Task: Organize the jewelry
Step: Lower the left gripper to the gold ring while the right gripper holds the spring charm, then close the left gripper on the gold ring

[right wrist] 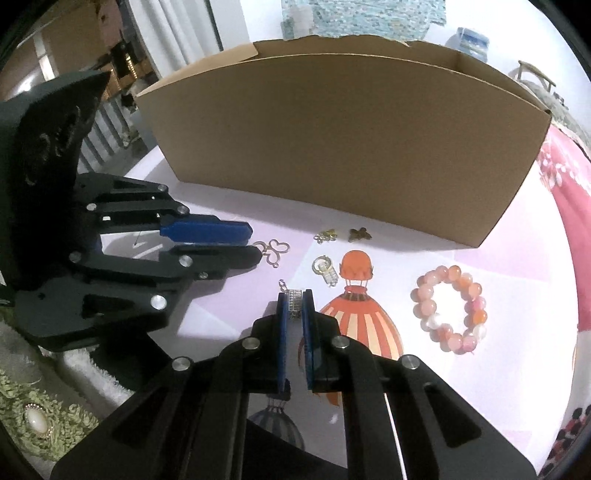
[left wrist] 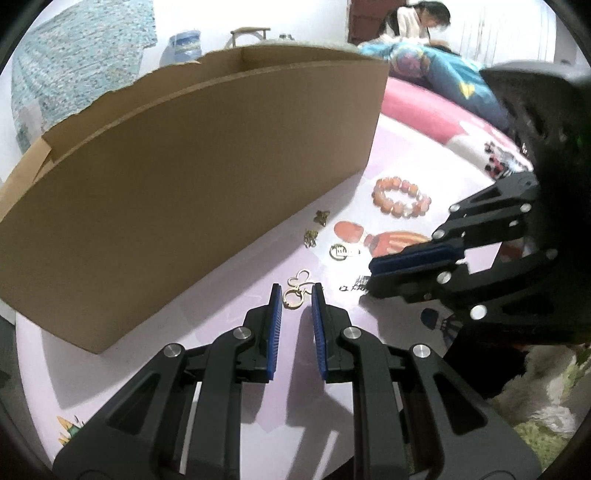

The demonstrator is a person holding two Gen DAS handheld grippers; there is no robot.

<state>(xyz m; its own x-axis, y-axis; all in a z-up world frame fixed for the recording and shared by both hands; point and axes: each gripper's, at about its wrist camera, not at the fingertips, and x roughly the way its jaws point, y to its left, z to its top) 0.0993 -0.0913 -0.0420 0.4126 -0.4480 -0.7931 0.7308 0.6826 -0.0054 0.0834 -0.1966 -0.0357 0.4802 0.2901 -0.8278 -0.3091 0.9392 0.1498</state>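
On the lilac printed cloth (left wrist: 229, 332), my left gripper (left wrist: 296, 291) is shut on a gold ring charm (left wrist: 293, 297). Its heart-shaped wire loop (left wrist: 300, 277) sticks out past the tips. In the right wrist view that loop (right wrist: 275, 251) shows just beyond the left gripper (right wrist: 255, 245). My right gripper (right wrist: 294, 299) is shut on a small silver stone-set band (right wrist: 294, 306), tips down at the cloth. Seen from the left wrist, the right gripper (left wrist: 371, 275) comes in from the right. A pink bead bracelet (right wrist: 448, 308) lies to the right.
A tall open cardboard box (right wrist: 332, 147) stands right behind the jewelry. Two gold butterfly charms (right wrist: 325, 234) (right wrist: 359, 232) and a gold ring with a clear pendant (right wrist: 325, 269) lie before it. A shaggy green and white rug (right wrist: 40, 413) borders the near edge. A person (left wrist: 421, 18) sits far back.
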